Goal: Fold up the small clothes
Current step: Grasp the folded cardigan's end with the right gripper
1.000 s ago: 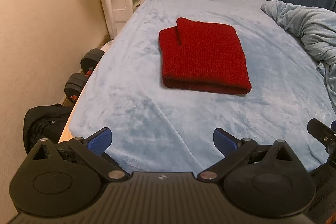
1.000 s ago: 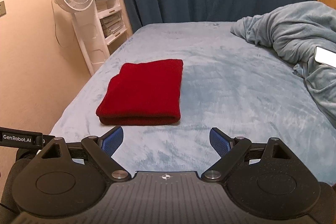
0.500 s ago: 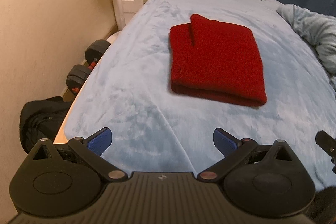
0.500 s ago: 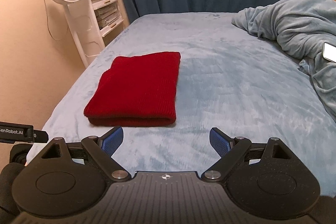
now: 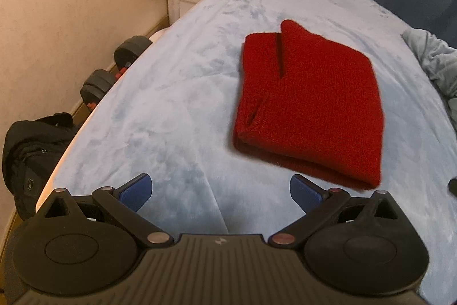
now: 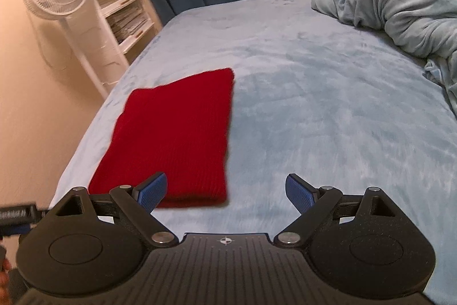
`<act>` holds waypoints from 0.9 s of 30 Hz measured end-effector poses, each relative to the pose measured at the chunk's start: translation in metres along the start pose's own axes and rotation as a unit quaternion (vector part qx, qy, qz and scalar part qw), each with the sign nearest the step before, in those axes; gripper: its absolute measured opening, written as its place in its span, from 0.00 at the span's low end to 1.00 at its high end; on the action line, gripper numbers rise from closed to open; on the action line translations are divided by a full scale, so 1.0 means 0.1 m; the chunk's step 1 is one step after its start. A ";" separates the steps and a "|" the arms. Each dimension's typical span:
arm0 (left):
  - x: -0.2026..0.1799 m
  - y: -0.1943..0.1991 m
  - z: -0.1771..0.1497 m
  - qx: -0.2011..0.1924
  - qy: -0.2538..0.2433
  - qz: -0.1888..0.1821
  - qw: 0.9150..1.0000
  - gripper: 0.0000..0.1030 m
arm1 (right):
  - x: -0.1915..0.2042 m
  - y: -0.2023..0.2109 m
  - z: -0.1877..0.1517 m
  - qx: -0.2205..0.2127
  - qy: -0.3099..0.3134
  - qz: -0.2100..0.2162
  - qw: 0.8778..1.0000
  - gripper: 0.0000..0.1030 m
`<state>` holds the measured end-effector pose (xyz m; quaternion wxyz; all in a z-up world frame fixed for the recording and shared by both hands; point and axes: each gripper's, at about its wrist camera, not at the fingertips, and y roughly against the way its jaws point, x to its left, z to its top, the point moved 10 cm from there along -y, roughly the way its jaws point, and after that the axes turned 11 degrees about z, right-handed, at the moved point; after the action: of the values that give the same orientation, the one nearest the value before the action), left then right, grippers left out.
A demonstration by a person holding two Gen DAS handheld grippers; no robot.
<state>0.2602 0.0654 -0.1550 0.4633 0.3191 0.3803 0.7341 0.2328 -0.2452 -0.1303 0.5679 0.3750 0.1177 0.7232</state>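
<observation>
The red knit garment [image 5: 311,105] lies flat on the bed [image 5: 177,110], ahead of your left gripper [image 5: 221,195] and a little to its right, with its near folded edge close beyond the right-hand finger. It already looks doubled over: you can see stacked layers along the near edge and a slit where two panels meet on top, so at least one fold seems done. From your right gripper [image 6: 225,190] the same garment [image 6: 174,133] sits ahead and to the left, its near edge just past the left-hand finger [image 6: 151,192]. Both grippers stand wide with nothing between the fingers and neither touches the knit. What is left, by my reading, is either one more fold to make it smaller or simply a tidy-up. A bunched blanket [image 6: 400,5] lies well off to the right, clear of the work.
</observation>
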 end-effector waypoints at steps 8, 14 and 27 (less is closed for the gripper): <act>-0.06 -0.49 0.02 0.040 0.024 0.023 0.999 1.00 | -0.24 -0.72 0.46 0.017 0.008 0.008 1.000 0.88; -0.13 -0.75 0.01 0.070 0.056 0.007 0.996 1.00 | -0.40 -1.41 0.83 0.040 -0.046 0.066 0.996 0.90; -0.20 -1.05 0.07 0.102 0.154 -0.051 0.981 1.00 | -0.50 -3.05 1.54 0.108 -0.132 0.055 0.984 0.91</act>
<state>0.3191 0.0785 -0.2440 0.4007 0.2283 0.5358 0.7073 0.5646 -0.2306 -0.2264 0.4940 0.5324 0.0977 0.6804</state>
